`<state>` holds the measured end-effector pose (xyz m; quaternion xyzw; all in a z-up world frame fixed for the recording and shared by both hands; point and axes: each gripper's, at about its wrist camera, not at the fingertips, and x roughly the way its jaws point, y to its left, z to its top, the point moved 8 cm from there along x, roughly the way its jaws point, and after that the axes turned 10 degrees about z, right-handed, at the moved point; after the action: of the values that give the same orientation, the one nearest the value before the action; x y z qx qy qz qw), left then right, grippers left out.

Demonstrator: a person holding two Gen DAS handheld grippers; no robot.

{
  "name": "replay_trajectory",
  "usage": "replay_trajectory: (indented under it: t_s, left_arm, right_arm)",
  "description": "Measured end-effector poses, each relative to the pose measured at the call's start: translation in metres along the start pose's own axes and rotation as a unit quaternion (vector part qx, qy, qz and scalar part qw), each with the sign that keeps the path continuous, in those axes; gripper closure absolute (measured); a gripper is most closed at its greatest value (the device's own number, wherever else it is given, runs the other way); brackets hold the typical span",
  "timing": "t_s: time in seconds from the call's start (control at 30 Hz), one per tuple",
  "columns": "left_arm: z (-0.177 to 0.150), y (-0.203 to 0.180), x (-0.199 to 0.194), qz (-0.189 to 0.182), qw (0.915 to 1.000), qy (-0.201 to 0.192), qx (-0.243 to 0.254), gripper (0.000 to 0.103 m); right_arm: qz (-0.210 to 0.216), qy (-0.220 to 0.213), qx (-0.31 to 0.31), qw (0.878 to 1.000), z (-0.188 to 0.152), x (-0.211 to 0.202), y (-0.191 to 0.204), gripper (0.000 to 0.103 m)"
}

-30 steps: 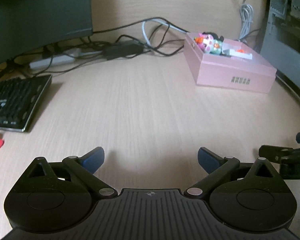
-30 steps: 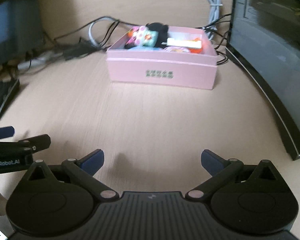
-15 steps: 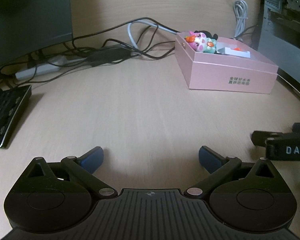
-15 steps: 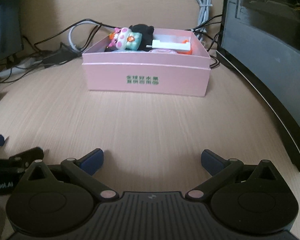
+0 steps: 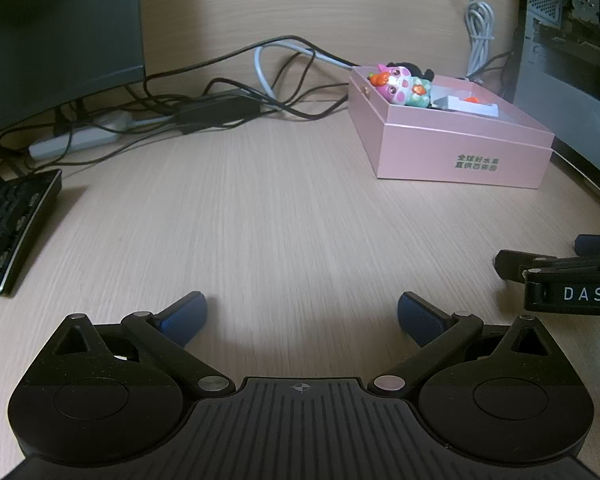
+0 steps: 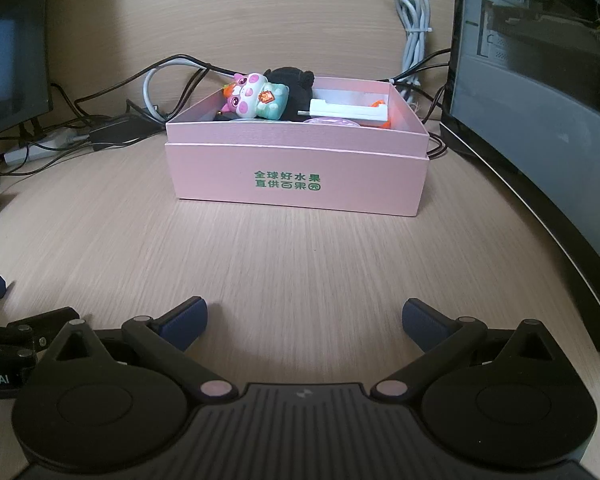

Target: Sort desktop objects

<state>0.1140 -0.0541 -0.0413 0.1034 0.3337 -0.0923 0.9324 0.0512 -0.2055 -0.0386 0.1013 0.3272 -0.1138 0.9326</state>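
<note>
Left wrist: my left gripper (image 5: 302, 314) has fingers spread wide, nothing between them, low over the desk (image 5: 260, 208). Pink box (image 5: 456, 148) sits ahead to the right, toys inside. Keyboard (image 5: 8, 228) far left.

Right wrist: right gripper (image 6: 304, 316) also spread and empty. Pink box (image 6: 300, 176) straight ahead; cartoon figure (image 6: 256, 96) and white stick (image 6: 348, 110) inside it.

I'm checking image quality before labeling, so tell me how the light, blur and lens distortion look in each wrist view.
Left wrist view: soft daylight, a pale patch on the desk between the open left gripper fingers, slight blur low down, fisheye bending the keyboard. Right wrist view: the pink box is sharp with readable green print, the monitor edge curves, and the right gripper casts a soft shadow.
</note>
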Motion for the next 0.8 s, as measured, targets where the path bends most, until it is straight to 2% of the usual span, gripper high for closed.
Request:
replay_trajectory:
  t_s: [0.8]
  left_arm:
    - [0.0010,-0.0011,0.0003,-0.006,1.0000,0.000,0.002,0.000]
  right_arm:
    - [0.000,-0.001,0.001,1.000,0.0001,-0.0006,0.0002,0.000]
